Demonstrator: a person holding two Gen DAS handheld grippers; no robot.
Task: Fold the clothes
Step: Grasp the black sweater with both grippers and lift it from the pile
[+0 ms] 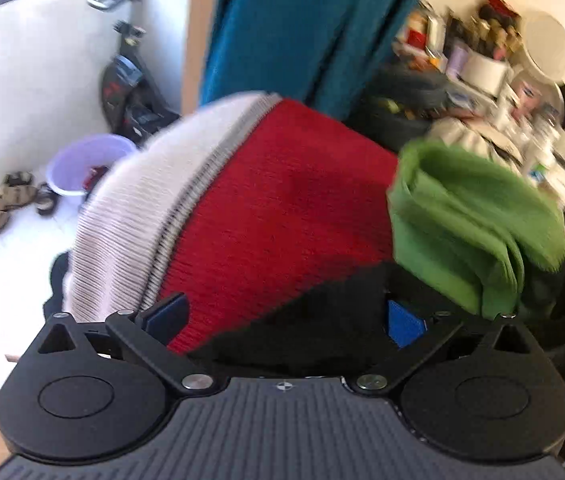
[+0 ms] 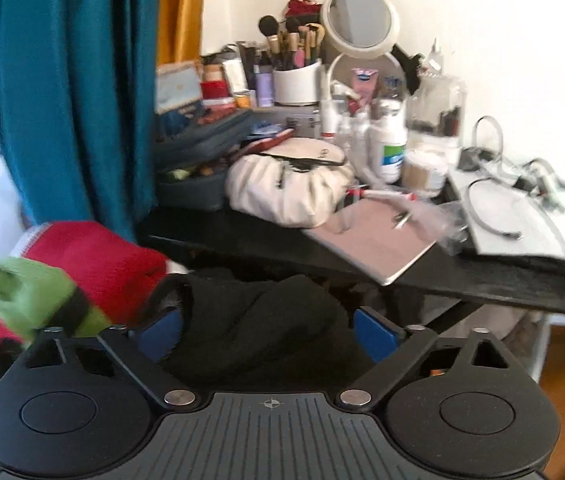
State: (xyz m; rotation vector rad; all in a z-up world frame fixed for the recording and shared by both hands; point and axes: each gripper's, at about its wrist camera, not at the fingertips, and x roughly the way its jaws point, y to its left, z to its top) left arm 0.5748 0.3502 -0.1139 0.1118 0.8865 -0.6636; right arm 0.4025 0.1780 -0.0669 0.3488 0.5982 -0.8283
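A black garment (image 1: 322, 320) lies bunched between the fingers of my left gripper (image 1: 286, 320), whose jaws stand wide apart. In the right wrist view the same black garment (image 2: 266, 328) fills the gap of my right gripper (image 2: 268, 332), also wide apart. Whether either gripper pinches the cloth does not show. Behind it lies a red and white knitted garment (image 1: 274, 208), also seen in the right wrist view (image 2: 94, 256). A folded green cloth (image 1: 470, 220) sits to its right, and shows at the lower left of the right wrist view (image 2: 30, 300).
A teal curtain (image 1: 294, 28) hangs behind. A black table (image 2: 422, 264) holds a white bag (image 2: 290, 188), a notebook (image 2: 378, 240), a round mirror (image 2: 358, 16), bottles and brushes. A lilac bucket (image 1: 82, 164) and sandals (image 1: 6, 200) stand on the floor at left.
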